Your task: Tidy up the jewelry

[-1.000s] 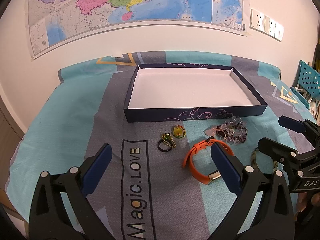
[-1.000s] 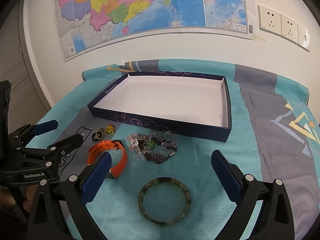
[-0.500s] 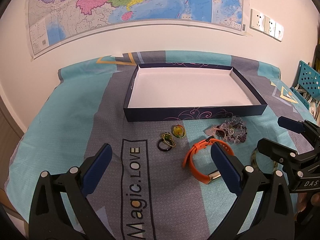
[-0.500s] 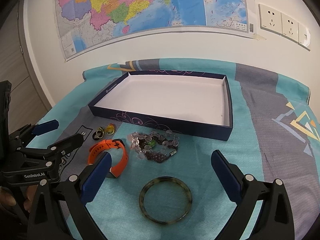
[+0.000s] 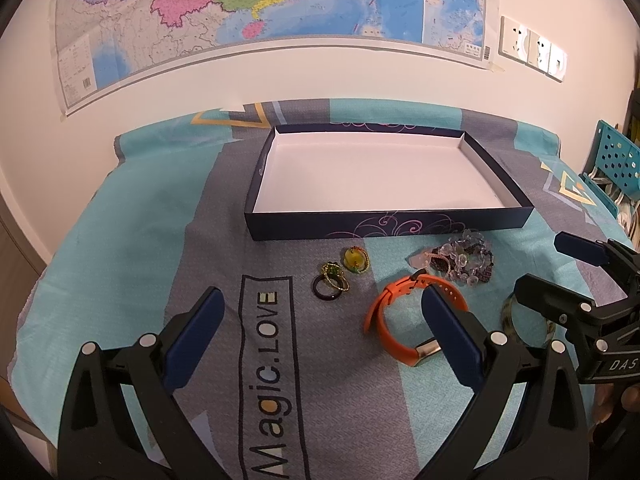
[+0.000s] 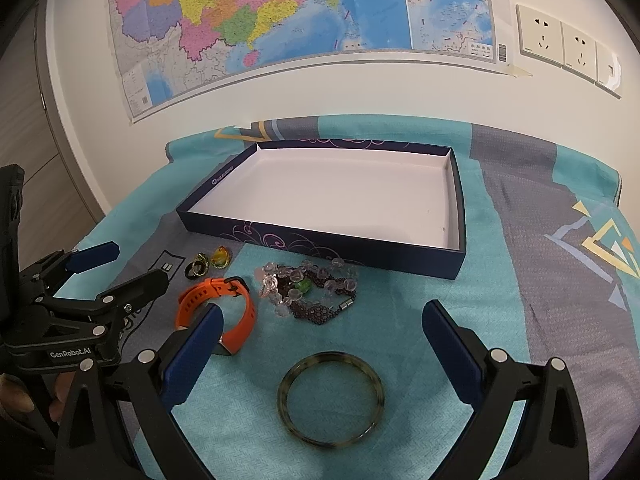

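An empty dark blue box (image 5: 384,224) (image 6: 332,242) with a white inside lies on the patterned cloth. In front of it lie a black ring (image 5: 325,289), a yellow-green ring (image 5: 355,260), an orange watch band (image 5: 400,348) (image 6: 240,328), a tangle of bead bracelets (image 5: 464,262) (image 6: 308,290) and a dark mottled bangle (image 6: 331,398). My left gripper (image 5: 322,334) is open and empty, hovering before the rings and band. My right gripper (image 6: 320,348) is open and empty, just above and before the bangle. Each gripper shows at the edge of the other's view.
The cloth-covered table (image 5: 120,264) stands against a white wall with a map (image 5: 260,8) and sockets (image 6: 568,46). A blue perforated basket (image 5: 616,160) stands off the table's right side.
The right gripper has eased slightly closer to the jewelry. The left gripper and the objects have not visibly moved.
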### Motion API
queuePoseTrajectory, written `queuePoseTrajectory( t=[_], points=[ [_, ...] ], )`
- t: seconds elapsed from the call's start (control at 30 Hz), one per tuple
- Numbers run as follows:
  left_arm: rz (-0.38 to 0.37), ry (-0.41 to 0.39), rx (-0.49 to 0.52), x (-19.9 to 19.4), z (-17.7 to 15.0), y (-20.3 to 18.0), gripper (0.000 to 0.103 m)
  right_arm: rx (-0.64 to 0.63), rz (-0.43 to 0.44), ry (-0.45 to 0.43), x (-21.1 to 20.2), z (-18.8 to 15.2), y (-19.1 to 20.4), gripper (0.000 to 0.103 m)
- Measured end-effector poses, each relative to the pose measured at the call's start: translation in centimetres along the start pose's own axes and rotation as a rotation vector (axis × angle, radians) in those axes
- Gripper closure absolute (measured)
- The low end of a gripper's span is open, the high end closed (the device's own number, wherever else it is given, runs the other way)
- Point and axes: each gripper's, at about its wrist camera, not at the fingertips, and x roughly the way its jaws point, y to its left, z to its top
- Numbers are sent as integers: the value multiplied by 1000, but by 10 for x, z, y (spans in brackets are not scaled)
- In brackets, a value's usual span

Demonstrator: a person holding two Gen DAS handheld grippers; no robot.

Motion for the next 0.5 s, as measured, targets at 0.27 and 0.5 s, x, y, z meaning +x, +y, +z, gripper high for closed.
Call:
queuePoseTrajectory(
  t=[0.27, 0.5],
  points=[
    [-2, 3, -1, 2, -1, -2, 6, 0, 1, 2, 0, 0, 0, 7],
    [-9, 5, -3, 4, -4, -1, 6, 2, 2, 6, 0, 0, 0, 7]
  ],
)
